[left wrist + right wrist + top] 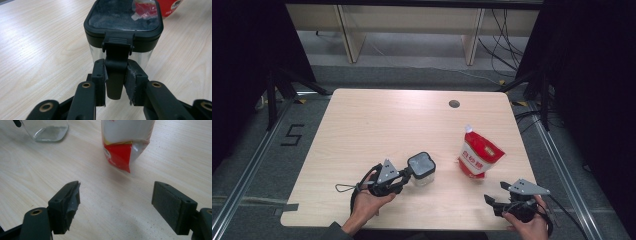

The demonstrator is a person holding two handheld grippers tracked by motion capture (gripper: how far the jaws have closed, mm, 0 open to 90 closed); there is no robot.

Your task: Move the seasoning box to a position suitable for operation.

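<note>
A clear square container (422, 168) with a black lid (123, 15) stands near the front middle of the table. Its black latch tab (115, 75) hangs down the near side. My left gripper (408, 174) comes at it from the left and is shut on that tab, whose sides both pads touch. A red and white spouted pouch (478, 155) stands upright to the container's right. My right gripper (496, 192) rests low at the front right, open and holding nothing. In the right gripper view the pouch (125, 142) stands beyond the gripper (116, 202), and the container's glass base (47, 128) sits at the upper left.
The light wooden table (377, 120) has a round cable hole (454, 104) near its far edge. Bare tabletop stretches behind and left of the container. Desk legs and cables stand on the floor beyond the table.
</note>
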